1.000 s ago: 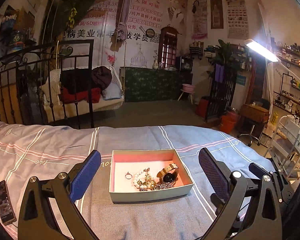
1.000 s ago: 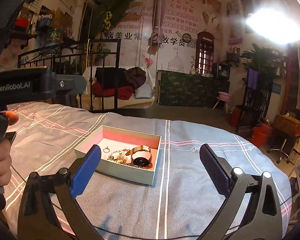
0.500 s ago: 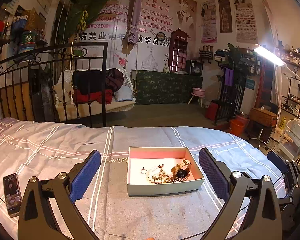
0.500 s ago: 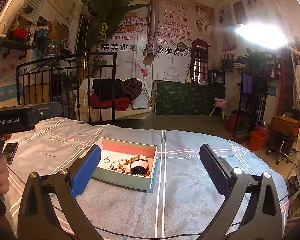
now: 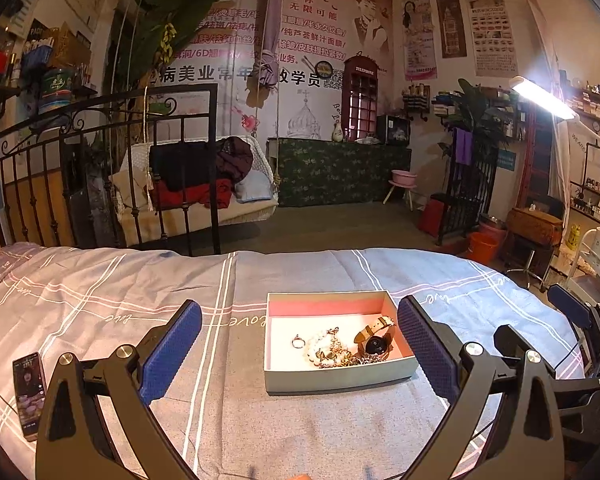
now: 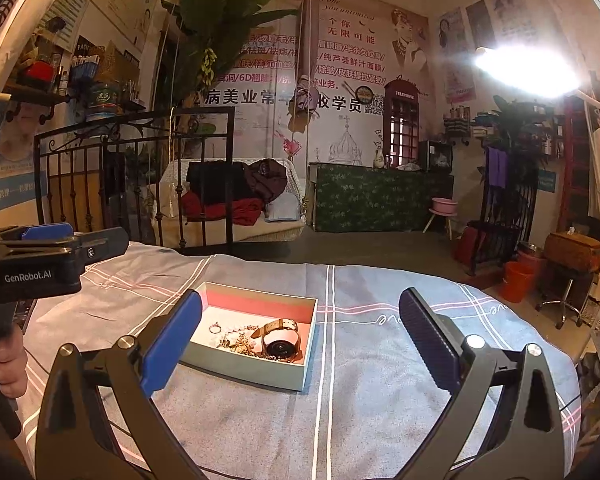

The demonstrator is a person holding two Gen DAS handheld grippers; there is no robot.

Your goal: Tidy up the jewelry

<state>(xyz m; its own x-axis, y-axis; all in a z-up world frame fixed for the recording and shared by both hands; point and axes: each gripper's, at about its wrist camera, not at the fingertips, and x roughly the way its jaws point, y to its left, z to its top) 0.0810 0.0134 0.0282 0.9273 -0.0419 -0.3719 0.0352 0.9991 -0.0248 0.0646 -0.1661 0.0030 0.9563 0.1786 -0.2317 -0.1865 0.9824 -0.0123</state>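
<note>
An open pale box (image 5: 340, 379) with a pink lining sits on the striped bedsheet; it also shows in the right wrist view (image 6: 244, 370). Inside lie a watch (image 5: 376, 343) with a tan strap, a ring (image 5: 298, 343) and a tangle of pearl and gold jewellery (image 5: 332, 354). The right wrist view shows the watch (image 6: 282, 344), ring (image 6: 214, 327) and tangle (image 6: 236, 342) too. My left gripper (image 5: 300, 348) is open and empty, held above the bed short of the box. My right gripper (image 6: 300, 344) is open and empty, to the box's right.
A phone (image 5: 30, 394) lies on the sheet at the left. The bed's black iron frame (image 5: 100, 168) stands behind. The sheet's far edge (image 5: 340, 254) drops to the floor. The other gripper's body (image 6: 32, 268) shows at the left of the right wrist view.
Both grippers have pulled back and risen from the box, so it looks smaller. The left view has swung left, so the box sits further right. Both stay open.
</note>
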